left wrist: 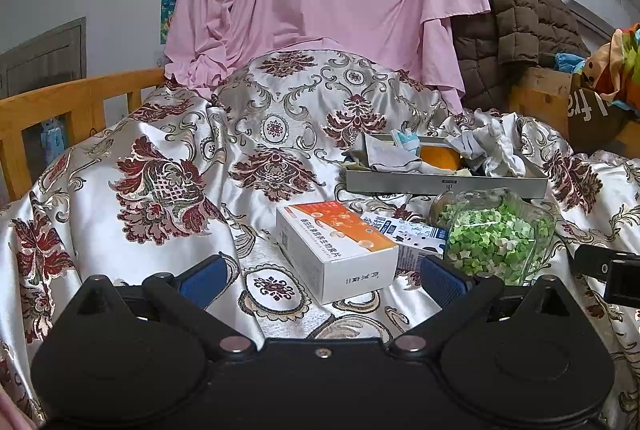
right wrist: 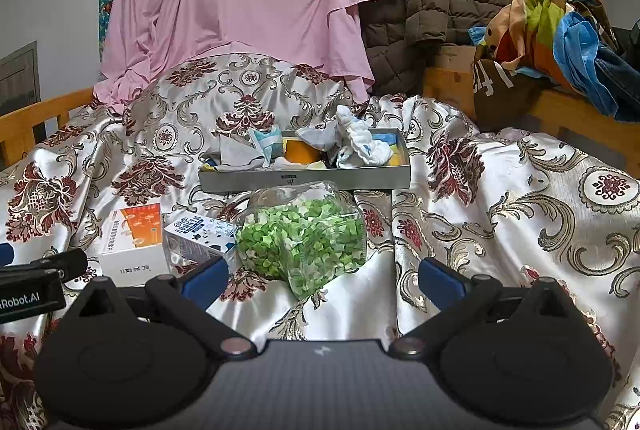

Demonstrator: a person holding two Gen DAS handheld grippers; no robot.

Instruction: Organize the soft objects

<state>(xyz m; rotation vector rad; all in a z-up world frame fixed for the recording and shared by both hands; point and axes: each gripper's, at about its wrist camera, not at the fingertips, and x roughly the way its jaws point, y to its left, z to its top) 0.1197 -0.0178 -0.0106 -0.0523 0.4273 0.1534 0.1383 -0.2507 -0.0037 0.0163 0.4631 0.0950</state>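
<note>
Facing the grey tray (right wrist: 304,183) of soft cloths (right wrist: 362,143), both grippers were held released and empty. The tray was seen straight ahead of the right gripper (right wrist: 320,280), long axis crosswise, but ahead-right of the left gripper (left wrist: 322,278); the right was judged better aligned.

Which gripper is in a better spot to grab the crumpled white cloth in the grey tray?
Probably the right gripper. The crumpled white cloth lies almost straight ahead of its open jaws in the grey tray. From the left gripper, it sits off to the right.
</note>
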